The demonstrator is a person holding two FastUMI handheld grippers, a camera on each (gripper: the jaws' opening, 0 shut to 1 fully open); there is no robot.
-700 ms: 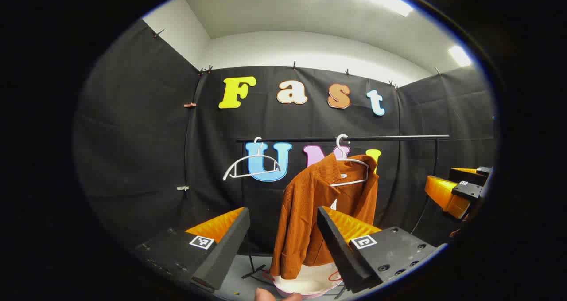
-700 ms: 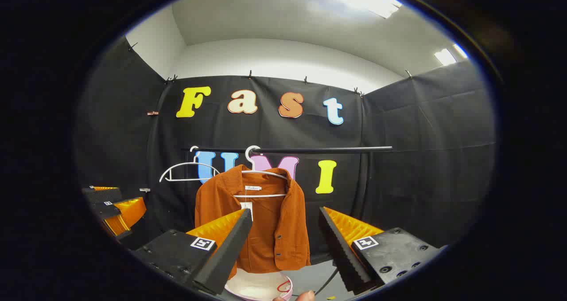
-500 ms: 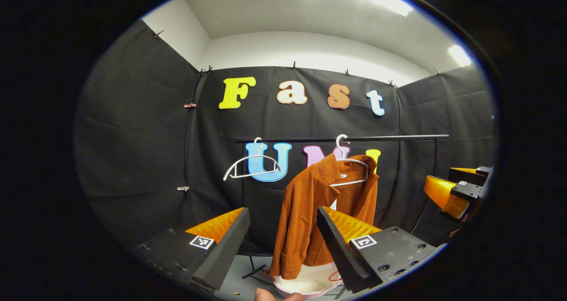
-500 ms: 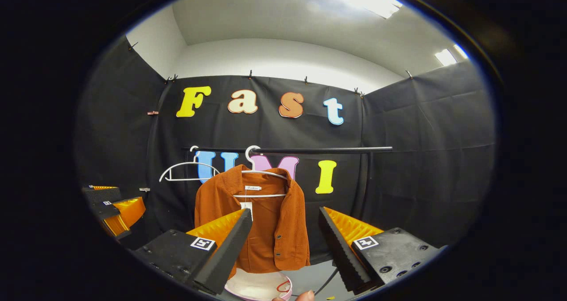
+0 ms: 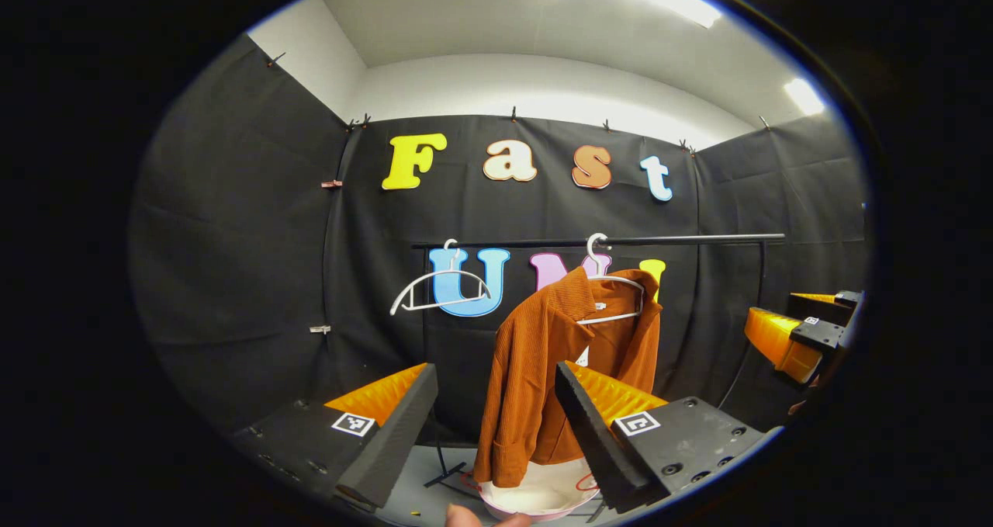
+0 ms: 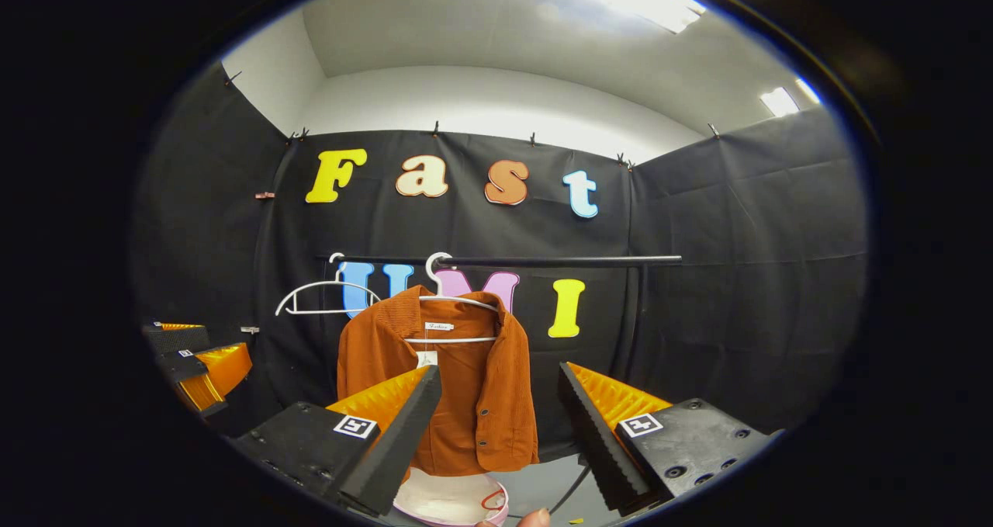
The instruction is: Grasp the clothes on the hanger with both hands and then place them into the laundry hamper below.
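Jacket (image 6: 442, 387) hangs on a white hanger (image 6: 458, 303) from the rail (image 6: 558, 261), directly above the hamper (image 6: 450, 504). I see my left gripper (image 5: 496, 426) and right gripper (image 6: 500, 426) both spread wide, holding nothing, well short of the jacket.

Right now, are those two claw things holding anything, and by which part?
Nothing is held. The left gripper and right gripper are both open, short of the orange jacket on its hanger.
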